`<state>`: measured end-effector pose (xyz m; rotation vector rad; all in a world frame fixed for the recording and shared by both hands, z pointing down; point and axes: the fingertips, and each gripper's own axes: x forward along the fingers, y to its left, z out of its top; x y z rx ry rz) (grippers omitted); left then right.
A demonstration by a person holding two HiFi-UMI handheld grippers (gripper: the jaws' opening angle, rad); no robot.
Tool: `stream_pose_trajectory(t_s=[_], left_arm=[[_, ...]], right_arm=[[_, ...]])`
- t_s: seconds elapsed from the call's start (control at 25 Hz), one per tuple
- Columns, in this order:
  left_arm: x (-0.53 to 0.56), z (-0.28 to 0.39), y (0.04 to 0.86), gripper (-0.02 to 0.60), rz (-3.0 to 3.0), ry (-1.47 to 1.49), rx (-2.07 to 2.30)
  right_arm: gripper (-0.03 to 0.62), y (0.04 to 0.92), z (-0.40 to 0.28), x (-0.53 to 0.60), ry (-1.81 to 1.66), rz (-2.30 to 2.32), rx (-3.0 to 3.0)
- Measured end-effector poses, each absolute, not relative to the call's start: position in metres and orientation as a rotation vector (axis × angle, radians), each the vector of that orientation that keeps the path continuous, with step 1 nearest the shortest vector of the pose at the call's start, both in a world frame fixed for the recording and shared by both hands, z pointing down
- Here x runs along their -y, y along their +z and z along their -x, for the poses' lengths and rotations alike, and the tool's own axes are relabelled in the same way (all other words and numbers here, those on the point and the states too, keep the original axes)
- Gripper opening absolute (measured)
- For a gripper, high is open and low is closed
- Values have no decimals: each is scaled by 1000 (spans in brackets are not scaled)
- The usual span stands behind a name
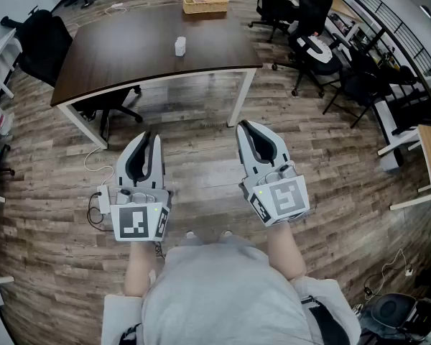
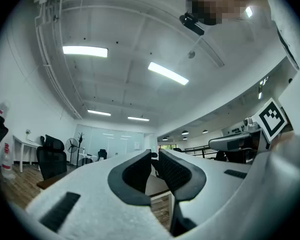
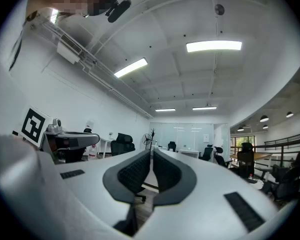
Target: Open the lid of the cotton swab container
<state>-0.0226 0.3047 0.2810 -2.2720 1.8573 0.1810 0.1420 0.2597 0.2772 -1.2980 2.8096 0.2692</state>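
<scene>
1. Fingers (image 2: 139, 173) of the left gripper (image 1: 150, 138) are pressed together with nothing between them, held over the wooden floor (image 1: 201, 171).
2. Cotton swab container (image 1: 179, 46) stands on the dark table (image 1: 115, 63), well apart from both grippers; a basket (image 1: 205, 4) sits at the table's far edge.
3. Right gripper (image 1: 246, 126) is likewise closed tight and empty.

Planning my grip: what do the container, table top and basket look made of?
The container looks whitish, probably plastic, too small to confirm. The table top is dark brown, matte: wood or laminate. The basket is tan, woven-looking, maybe wicker.
</scene>
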Motion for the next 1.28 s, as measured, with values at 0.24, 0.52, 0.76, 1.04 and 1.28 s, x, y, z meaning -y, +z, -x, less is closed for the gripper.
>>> stream_pose_trajectory(t_s=[0.24,0.52,0.76,1.04,1.28], left_arm=[[-306,24,279,51,2267,191,-1854],[-307,32,280,51,2270,196,-1858],[-310,43,283,51,2274,197,-1839],[-304,60,286,51,2278,203,-1835],[-276,76,292,51,2281,221,-1873]], right_arm=[[23,276,-143,-261,272,1312,-2798],[23,275,-136,-262,275,1320,-2795],[23,281,-126,-265,280,1343,-2776],[23,286,-126,-257,196,1359,-2723],[23,296,-116,-228,181,1338,-2745]])
